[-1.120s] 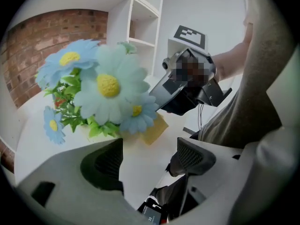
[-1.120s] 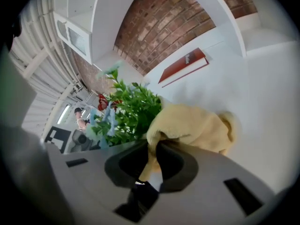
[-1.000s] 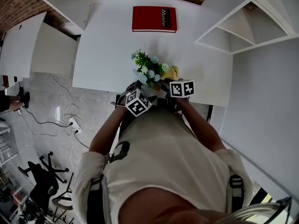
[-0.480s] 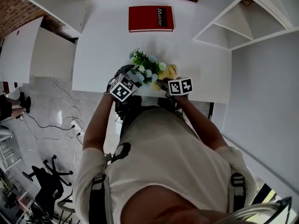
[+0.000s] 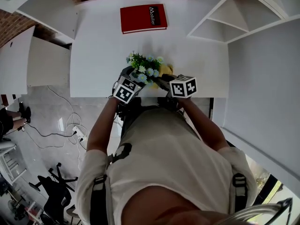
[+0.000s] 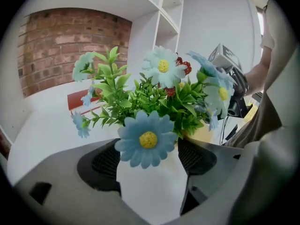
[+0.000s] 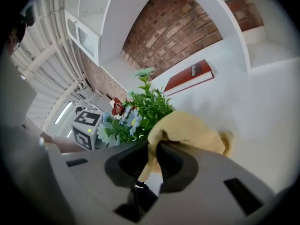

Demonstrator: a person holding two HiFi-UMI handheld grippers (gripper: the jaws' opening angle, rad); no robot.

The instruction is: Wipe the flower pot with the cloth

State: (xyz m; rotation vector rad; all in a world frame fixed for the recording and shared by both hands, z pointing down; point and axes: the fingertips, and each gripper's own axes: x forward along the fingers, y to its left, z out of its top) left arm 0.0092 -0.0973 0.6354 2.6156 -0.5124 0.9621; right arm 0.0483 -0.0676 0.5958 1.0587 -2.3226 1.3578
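The flower pot [image 6: 150, 191] is white and holds a green plant [image 5: 142, 65] with pale blue daisies. It stands near the front edge of the white table [image 5: 101, 46]. My left gripper [image 6: 151, 165] is shut on the pot, with a pad against each side. In the head view the left gripper [image 5: 131, 75] is at the plant's left. My right gripper [image 7: 152, 156] is shut on a yellow cloth [image 7: 190, 132], which bunches out past the jaws. The cloth [image 5: 165, 70] is just right of the plant, and the right gripper [image 5: 164, 79] is behind it. The foliage hides the pot in the head view.
A red book [image 5: 143, 18] lies at the table's far side. White shelving [image 5: 220, 15] stands at the right and a white cabinet [image 5: 47, 62] at the left. The table's front edge runs just under both grippers. Cables and office chairs are on the floor at the left.
My left gripper has swung from in front of the person's body out to the plant's left side. My right gripper has lifted a little with the cloth, closer to the plant.
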